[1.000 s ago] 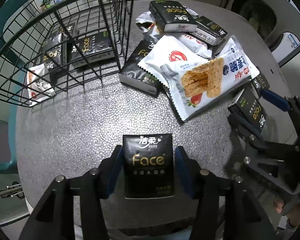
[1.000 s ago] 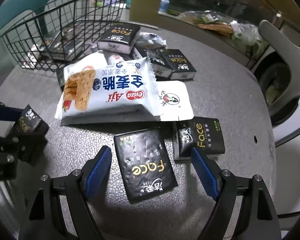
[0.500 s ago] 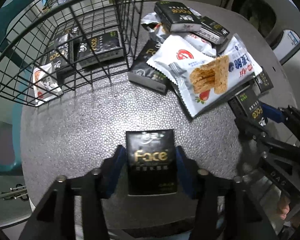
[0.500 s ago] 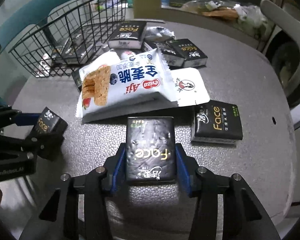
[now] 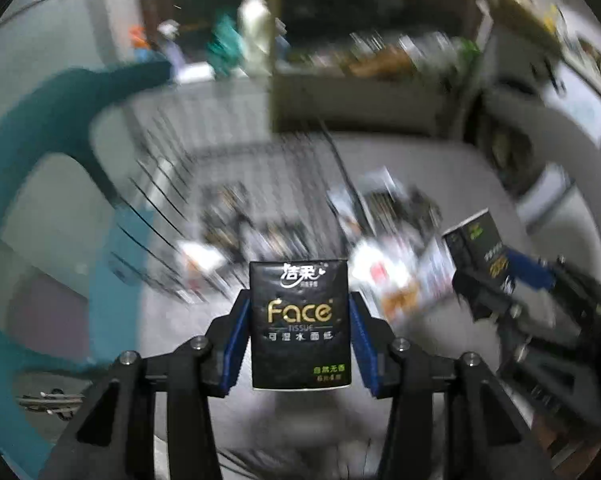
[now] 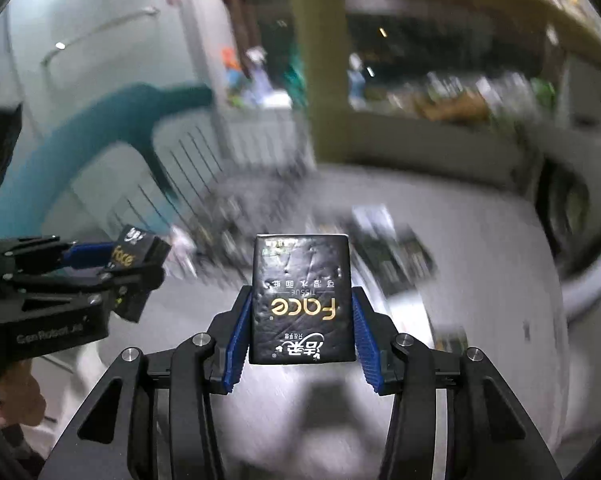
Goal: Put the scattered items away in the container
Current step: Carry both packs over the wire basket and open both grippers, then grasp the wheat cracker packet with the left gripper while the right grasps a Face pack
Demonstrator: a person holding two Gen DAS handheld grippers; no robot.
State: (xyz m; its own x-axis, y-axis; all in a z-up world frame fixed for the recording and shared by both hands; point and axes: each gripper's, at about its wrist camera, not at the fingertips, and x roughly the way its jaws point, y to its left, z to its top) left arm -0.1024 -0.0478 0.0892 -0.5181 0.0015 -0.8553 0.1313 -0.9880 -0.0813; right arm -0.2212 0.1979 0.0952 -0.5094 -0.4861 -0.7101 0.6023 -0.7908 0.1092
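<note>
My left gripper (image 5: 299, 320) is shut on a black "Face" tissue pack (image 5: 299, 324) and holds it in the air above the table. My right gripper (image 6: 302, 312) is shut on a second black tissue pack (image 6: 302, 300), also lifted. Each gripper shows in the other's view, the left gripper (image 6: 112, 258) at the left and the right gripper (image 5: 496, 264) at the right. The black wire basket (image 5: 228, 184) is blurred ahead, with packs inside. Loose snack bags and tissue packs (image 5: 396, 248) lie blurred on the table beside it.
The grey round table (image 6: 480, 248) lies below both grippers. A teal chair back (image 5: 52, 120) curves at the left behind the basket. A cluttered counter (image 5: 380, 64) and a white appliance (image 6: 572, 216) stand at the back and right.
Both grippers have lifted their tissue packs off the table and tilted up toward the basket. The views are now motion-blurred.
</note>
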